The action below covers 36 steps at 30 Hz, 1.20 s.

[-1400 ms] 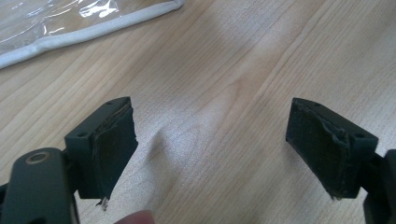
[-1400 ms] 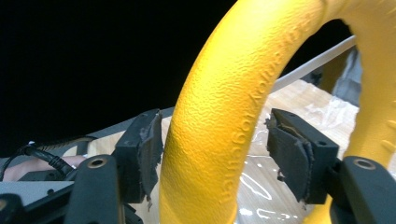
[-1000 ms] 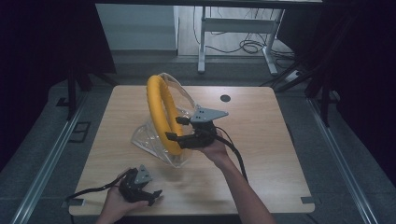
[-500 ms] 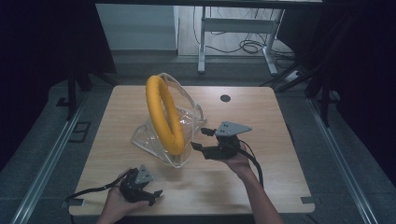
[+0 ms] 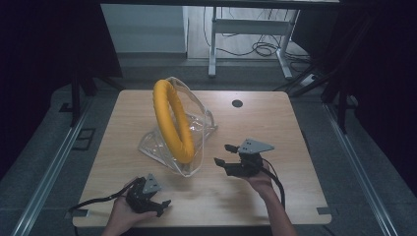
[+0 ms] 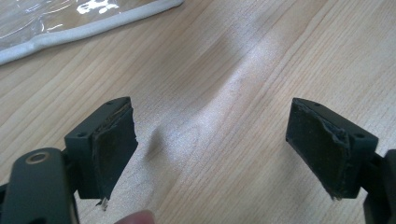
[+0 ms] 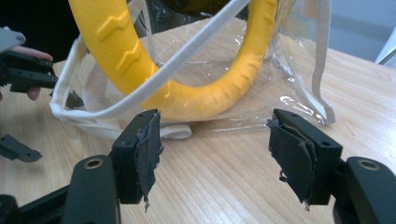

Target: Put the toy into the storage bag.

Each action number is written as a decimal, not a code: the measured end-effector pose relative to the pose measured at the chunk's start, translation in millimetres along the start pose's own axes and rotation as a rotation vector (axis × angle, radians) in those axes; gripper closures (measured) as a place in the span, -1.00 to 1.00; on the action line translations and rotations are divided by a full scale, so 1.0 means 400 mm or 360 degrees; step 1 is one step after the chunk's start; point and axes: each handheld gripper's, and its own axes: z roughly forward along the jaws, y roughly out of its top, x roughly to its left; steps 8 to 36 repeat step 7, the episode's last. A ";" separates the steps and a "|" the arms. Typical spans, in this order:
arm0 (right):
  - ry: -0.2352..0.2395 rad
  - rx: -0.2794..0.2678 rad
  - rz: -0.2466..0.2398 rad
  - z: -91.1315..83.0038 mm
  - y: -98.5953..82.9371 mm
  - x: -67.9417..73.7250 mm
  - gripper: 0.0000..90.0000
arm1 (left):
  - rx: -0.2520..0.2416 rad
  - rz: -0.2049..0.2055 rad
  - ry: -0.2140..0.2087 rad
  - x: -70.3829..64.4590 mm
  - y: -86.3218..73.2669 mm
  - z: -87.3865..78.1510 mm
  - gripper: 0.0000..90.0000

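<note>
Table: rectangular light wooden table (image 5: 123, 147) with a small round black grommet (image 5: 237, 103) near its far edge; it bears everything listed below.
Bag: clear plastic bag with white fabric edging (image 5: 199, 129), slumped open at the table's middle, slightly left; its soft walls do not stand by themselves, and the ring inside appears to prop them up.
Ring: large yellow foam ring with moulded chevron ridges (image 5: 172, 120), standing on edge inside the bag and tilted, its lower arc on the bag's floor; judged to be leaning there rather than held, since no jaw touches it.
Strap: white edging band (image 7: 182, 70) crossing in front of the ring in the right gripper view, slack.
Right gripper: black two-jaw tool with grey three-cornered plate (image 5: 227, 155), held just right of the bag, apart from it, aimed at the ring; jaws spread wide with nothing between them, placed as if ready for another grasp.
Left gripper: black two-jaw tool (image 5: 158, 205), low at the near left edge, well apart from the bag; jaws spread, bare wood between them in the left gripper view, seemingly waiting.
</note>
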 end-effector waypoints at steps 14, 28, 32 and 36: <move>0.0005 -0.0004 -0.0006 -0.001 -0.003 0.013 -0.24 | -0.0004 0.0004 0.0002 0.000 0.000 -0.002 -0.65; 0.0005 -0.0004 -0.0006 -0.001 -0.003 0.013 -0.24 | -0.0004 0.0004 0.0002 0.000 0.000 -0.002 -0.65; 0.0005 -0.0004 -0.0006 -0.001 -0.003 0.013 -0.24 | -0.0004 0.0004 0.0002 0.000 0.000 -0.002 -0.65; 0.0005 -0.0004 -0.0006 -0.001 -0.003 0.013 -0.24 | -0.0004 0.0004 0.0002 0.000 0.000 -0.002 -0.65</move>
